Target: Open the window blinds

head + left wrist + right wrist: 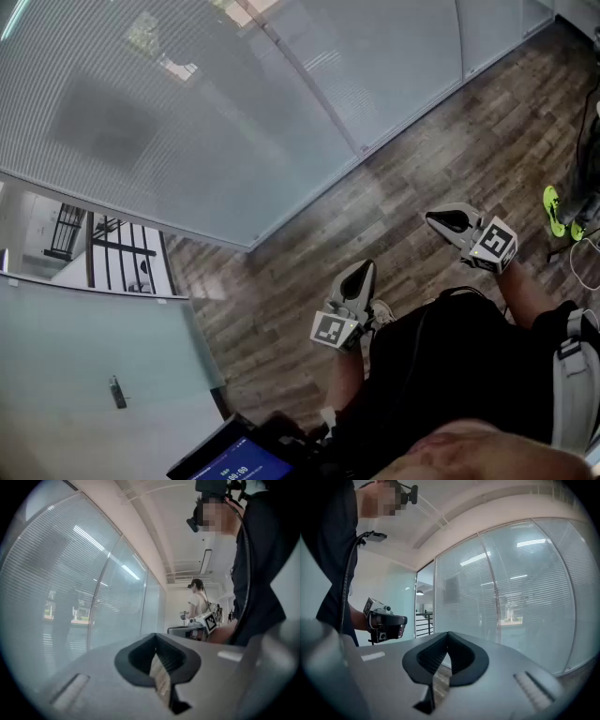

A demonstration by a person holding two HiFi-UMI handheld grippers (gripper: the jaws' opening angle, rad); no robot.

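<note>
1. Window blinds (187, 122) of pale, thin horizontal slats hang behind a curved glass wall (309, 56) and fill the upper part of the head view. They are lowered the full height of the panes, down to the dark wood-plank floor (403, 178).
2. Faint outdoor shapes show through the slats in both gripper views.
3. The grey left gripper (360, 274) is held level over the floor, just in front of the person's black-clothed body. Its jaws are pressed together at the tips with nothing between them.
4. The grey right gripper (439, 221) is also level and is near the left one but not touching it. Its jaws are likewise fully closed and empty.
5. Both grippers are well apart from the blinds. The blinds lie to the left in the left gripper view and ahead and to the right in the right gripper view.
6. A frosted glass panel (75, 366) stands at the lower left of the head view. A black railing (112, 251) shows in the gap between it and the blinds.
7. A blue-lit screen (239, 461) sits at the bottom edge of the head view.
8. Another person in a white top (199, 603) stands far off in the left gripper view.
</note>
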